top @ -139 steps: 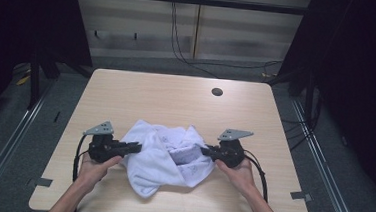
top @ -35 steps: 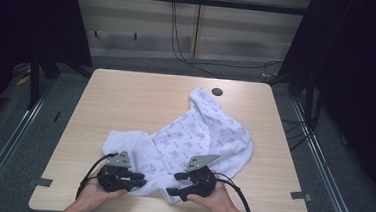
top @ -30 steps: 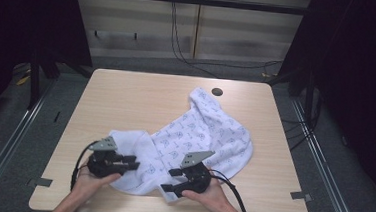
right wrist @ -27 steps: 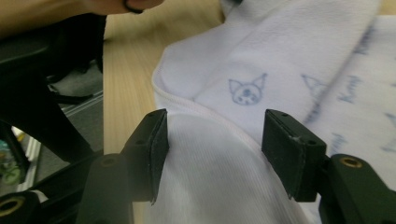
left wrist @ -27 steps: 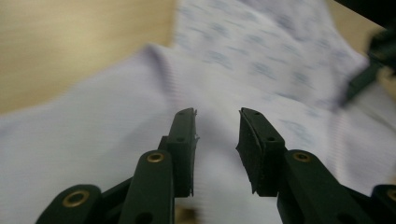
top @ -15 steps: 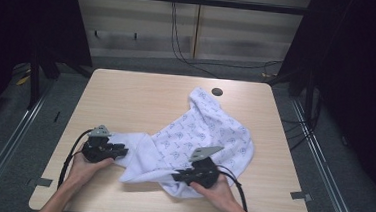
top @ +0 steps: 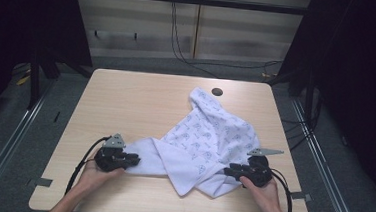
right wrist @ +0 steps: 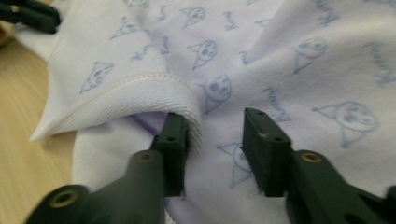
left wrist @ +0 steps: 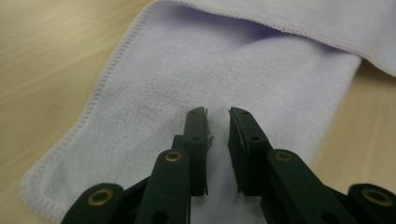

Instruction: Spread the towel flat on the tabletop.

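Observation:
A white cloth (top: 209,137) printed with small blue faces lies spread on the wooden table (top: 126,96), from the far middle to the front edge. My left gripper (top: 134,159) is at the cloth's plain left end. Its jaws (left wrist: 218,114) have just been closing and stand a narrow gap apart over the plain cloth (left wrist: 154,84), with nothing pinched between them. My right gripper (top: 226,171) is at the cloth's front right. Its jaws (right wrist: 215,116) have just been opening and stand apart. One jaw is tucked under a hemmed fold and the other rests on the printed cloth (right wrist: 289,56).
A dark round grommet (top: 217,92) sits in the table near the far edge, just beyond the cloth's tip. Bare wood lies to the far left and along the front. Cables trail from both grippers toward the front edge. Dark curtains and floor rails flank the table.
My right hand has moved right along the front edge and its jaws have parted. The cloth, bunched between the grippers at first, now lies spread out. My left hand has barely shifted.

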A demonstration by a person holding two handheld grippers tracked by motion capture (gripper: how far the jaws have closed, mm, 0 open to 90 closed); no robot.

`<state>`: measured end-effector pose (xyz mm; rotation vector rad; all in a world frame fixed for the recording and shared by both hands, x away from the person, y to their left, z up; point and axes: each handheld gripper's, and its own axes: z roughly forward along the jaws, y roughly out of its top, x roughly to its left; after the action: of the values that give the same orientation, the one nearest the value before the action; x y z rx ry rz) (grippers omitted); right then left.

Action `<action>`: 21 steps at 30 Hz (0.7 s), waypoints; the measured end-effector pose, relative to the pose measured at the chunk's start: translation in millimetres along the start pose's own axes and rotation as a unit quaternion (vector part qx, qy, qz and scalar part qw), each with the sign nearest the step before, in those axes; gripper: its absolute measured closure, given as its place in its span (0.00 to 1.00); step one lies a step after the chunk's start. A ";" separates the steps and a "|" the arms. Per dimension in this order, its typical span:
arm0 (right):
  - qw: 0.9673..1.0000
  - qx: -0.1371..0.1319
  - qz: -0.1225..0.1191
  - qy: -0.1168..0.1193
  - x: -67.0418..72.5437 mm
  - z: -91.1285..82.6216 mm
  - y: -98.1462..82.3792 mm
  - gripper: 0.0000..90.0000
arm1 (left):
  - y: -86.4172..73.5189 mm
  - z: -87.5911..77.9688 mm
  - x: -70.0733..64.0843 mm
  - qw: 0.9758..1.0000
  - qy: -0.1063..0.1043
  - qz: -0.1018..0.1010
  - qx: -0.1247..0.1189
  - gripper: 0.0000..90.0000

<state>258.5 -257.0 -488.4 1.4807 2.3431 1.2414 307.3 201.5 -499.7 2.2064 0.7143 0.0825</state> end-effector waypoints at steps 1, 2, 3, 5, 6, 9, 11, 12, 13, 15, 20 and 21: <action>1.000 -0.007 -0.005 0.003 0.1 -5.5 -0.5 0.64 | -1.5 -1.5 -3.4 1.000 -0.008 0.001 0.000 0.85; 1.000 -0.015 -0.007 0.006 1.5 -10.2 -1.1 0.62 | -2.4 -3.3 -5.6 1.000 -0.012 0.002 0.002 0.83; 1.000 -0.021 -0.011 0.010 3.7 -14.0 -1.6 0.62 | -3.8 -6.6 -7.3 1.000 -0.023 -0.002 -0.001 0.83; 0.998 -0.047 -0.027 0.018 16.9 -29.6 -3.3 0.58 | -5.5 -12.3 -7.1 1.000 -0.026 -0.009 -0.010 0.82; 0.998 -0.047 -0.027 0.018 16.9 -29.6 -3.3 0.58 | -6.6 -15.3 -5.7 0.999 -0.029 -0.013 -0.013 0.82; 0.996 -0.072 -0.042 0.034 28.5 -41.9 -1.5 0.58 | -10.8 -18.2 1.4 1.000 -0.009 -0.016 -0.008 0.85; 0.995 -0.073 -0.049 0.040 32.8 -40.5 -0.4 0.59 | -11.2 -16.5 3.7 1.000 -0.005 -0.020 -0.003 0.85; 0.994 -0.065 -0.059 0.058 38.7 -33.9 1.5 0.64 | -11.2 -15.3 5.3 1.000 -0.006 -0.020 0.000 0.85; 0.993 -0.057 -0.067 0.074 42.9 -28.1 2.7 0.65 | -11.1 -13.5 7.3 1.000 -0.009 -0.023 0.000 0.85; 0.990 -0.038 -0.086 0.108 59.2 -7.1 6.1 0.72 | -11.0 -11.7 8.7 1.000 -0.008 -0.029 -0.003 0.86; 0.980 0.007 -0.106 0.170 87.5 38.0 10.3 0.74 | -10.4 -11.0 7.7 1.000 -0.005 -0.022 -0.002 0.86; 0.980 0.015 -0.117 0.162 91.4 43.7 10.2 0.73 | -10.4 -11.1 8.0 1.000 -0.006 -0.023 -0.001 0.86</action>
<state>239.0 -157.3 -481.4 1.0328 2.6529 1.4800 306.1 218.6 -500.9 2.1852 0.7565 0.0462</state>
